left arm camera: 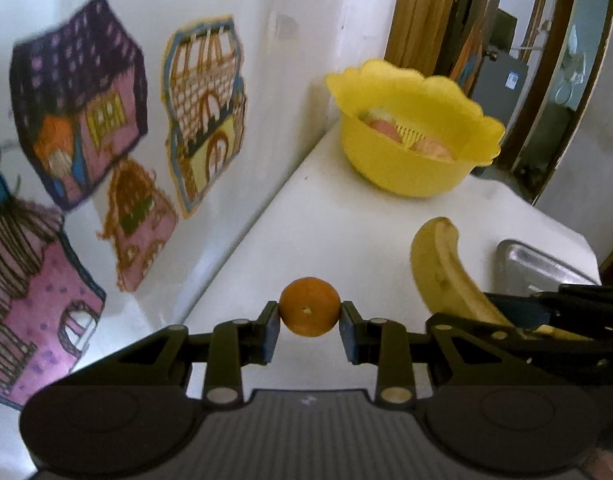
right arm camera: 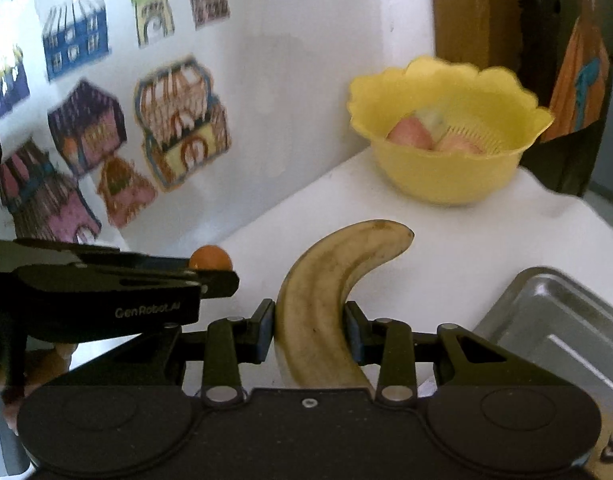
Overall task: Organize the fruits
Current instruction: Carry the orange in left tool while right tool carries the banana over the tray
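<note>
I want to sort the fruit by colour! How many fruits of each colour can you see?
Orange: 1, the orange in the left gripper.
Yellow: 1, the banana in the right gripper.
Pinkish: 2 fruits in the yellow bowl; a pale one behind is too blurred to count.
Total: 4

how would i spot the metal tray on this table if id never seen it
On the white table, look near the edge, away from the stickered wall. The shiny rectangular metal tray lies beside the yellow banana; it is the only silver thing there.
</note>
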`<move>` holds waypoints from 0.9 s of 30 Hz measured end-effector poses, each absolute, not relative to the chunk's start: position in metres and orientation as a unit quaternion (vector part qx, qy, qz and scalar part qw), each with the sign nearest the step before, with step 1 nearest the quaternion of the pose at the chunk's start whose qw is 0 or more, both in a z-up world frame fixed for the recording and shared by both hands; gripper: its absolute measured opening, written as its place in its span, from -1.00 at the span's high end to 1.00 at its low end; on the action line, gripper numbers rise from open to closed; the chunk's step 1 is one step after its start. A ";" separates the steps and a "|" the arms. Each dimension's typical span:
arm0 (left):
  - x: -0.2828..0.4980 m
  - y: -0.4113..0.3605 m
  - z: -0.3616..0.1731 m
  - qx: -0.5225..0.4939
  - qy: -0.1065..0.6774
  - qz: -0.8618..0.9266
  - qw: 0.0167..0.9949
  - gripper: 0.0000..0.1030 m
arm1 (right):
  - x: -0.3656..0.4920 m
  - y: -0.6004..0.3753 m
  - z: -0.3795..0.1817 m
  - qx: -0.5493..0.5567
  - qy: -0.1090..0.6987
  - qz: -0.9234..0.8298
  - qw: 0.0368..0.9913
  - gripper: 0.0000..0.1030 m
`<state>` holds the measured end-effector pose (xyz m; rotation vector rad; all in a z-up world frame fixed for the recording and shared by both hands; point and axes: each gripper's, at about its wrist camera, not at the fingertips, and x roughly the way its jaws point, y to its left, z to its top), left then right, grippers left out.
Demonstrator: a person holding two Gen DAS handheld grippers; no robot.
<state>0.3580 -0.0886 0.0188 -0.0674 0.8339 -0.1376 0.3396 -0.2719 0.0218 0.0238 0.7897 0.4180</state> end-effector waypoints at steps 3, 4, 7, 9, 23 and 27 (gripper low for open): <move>0.359 -0.094 0.028 -0.031 0.398 -0.072 0.914 0.32 | 0.332 -0.277 0.038 0.021 0.366 0.190 0.911 0.26; 0.359 -0.096 0.030 -0.031 0.397 -0.075 0.914 0.32 | 0.330 -0.280 0.043 0.024 0.362 0.187 0.913 0.25; 0.360 -0.108 0.039 -0.029 0.392 -0.089 0.915 0.32 | 0.325 -0.291 0.061 0.036 0.347 0.177 0.920 0.25; 0.361 -0.118 0.043 -0.028 0.389 -0.099 0.915 0.32 | 0.320 -0.301 0.072 0.042 0.336 0.171 0.925 0.25; 0.361 -0.209 0.047 -0.009 0.389 -0.192 0.901 0.32 | 0.284 -0.394 0.109 0.046 0.311 0.074 0.946 0.25; 0.355 -0.229 0.037 0.003 0.400 -0.209 0.892 0.32 | 0.271 -0.419 0.094 0.055 0.330 0.047 0.941 0.25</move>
